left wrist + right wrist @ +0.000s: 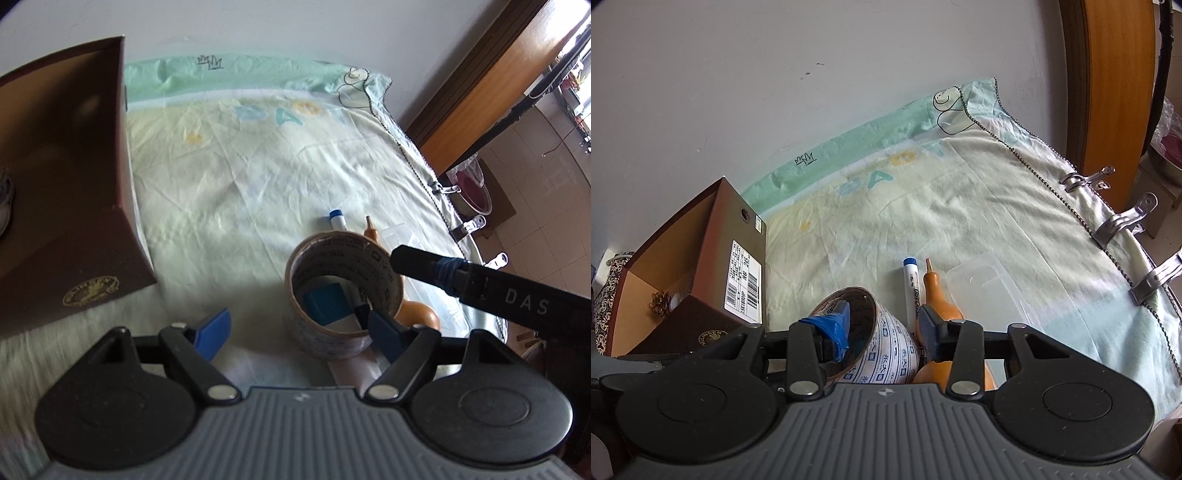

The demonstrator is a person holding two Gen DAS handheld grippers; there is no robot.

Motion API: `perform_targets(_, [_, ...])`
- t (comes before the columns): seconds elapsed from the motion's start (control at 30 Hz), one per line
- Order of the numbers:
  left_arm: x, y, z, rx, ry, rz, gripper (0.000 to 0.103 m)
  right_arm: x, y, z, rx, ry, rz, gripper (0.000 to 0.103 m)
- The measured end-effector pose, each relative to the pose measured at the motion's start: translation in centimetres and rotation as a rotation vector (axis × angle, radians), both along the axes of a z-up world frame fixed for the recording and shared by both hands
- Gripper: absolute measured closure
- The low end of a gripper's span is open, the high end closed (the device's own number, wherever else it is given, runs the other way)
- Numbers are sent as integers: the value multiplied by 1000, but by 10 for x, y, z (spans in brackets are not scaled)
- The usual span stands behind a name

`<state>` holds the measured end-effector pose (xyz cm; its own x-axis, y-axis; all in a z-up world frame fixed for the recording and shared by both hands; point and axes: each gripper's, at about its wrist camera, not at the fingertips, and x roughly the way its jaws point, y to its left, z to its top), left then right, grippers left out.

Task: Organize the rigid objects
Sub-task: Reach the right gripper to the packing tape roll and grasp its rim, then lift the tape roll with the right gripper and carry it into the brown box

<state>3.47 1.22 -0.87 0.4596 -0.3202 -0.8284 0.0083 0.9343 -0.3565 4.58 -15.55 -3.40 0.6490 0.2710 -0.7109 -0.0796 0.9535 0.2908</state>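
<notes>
Fingers of my right gripper (882, 332) are clamping the wall of the packing tape roll (879, 354): the blue-wrapped finger (831, 328) is sitting inside the ring, the other pressing on the outside. I am seeing the roll held tilted above the bedsheet (960, 206). Left gripper (299, 328) fingers are standing wide apart, gripping nothing; its right pad (388, 332) is lying just beside the roll's rim. The brown shoebox (701, 266) is sitting open at left, a pinecone (660, 303) resting inside. The whiteboard marker (911, 288), gourd (942, 295) and clear plastic lid (990, 291) are lying side by side on the sheet.
</notes>
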Motion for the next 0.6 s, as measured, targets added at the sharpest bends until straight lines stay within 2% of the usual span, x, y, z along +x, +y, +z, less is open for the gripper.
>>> perform_targets(0.1, [1, 9, 3, -71, -9, 13, 22, 3, 0, -3, 20, 9, 8, 79])
perform_targets(0.17, [4, 10, 1, -57, -5, 34, 24, 6, 1, -5, 19, 16, 15, 79])
perform_targets(0.27, [8, 7, -11, -37, 18, 27, 43, 9, 3, -8, 8, 17, 22, 81])
perform_targets(0.37, [12, 5, -21, -42, 40, 25, 51, 12, 4, -14, -1, 37, 25, 83])
perform_targets(0.4, [14, 5, -24, -39, 47, 24, 60, 13, 4, -16, 0, 41, 28, 83])
perform_targets(0.47, [17, 2, -32, -43, 75, 20, 70, 14, 7, -20, -7, 46, 42, 85])
perform_targets(0.6, [20, 0, -40, -48, 96, 24, 86, 14, 13, -26, -1, 38, 67, 91])
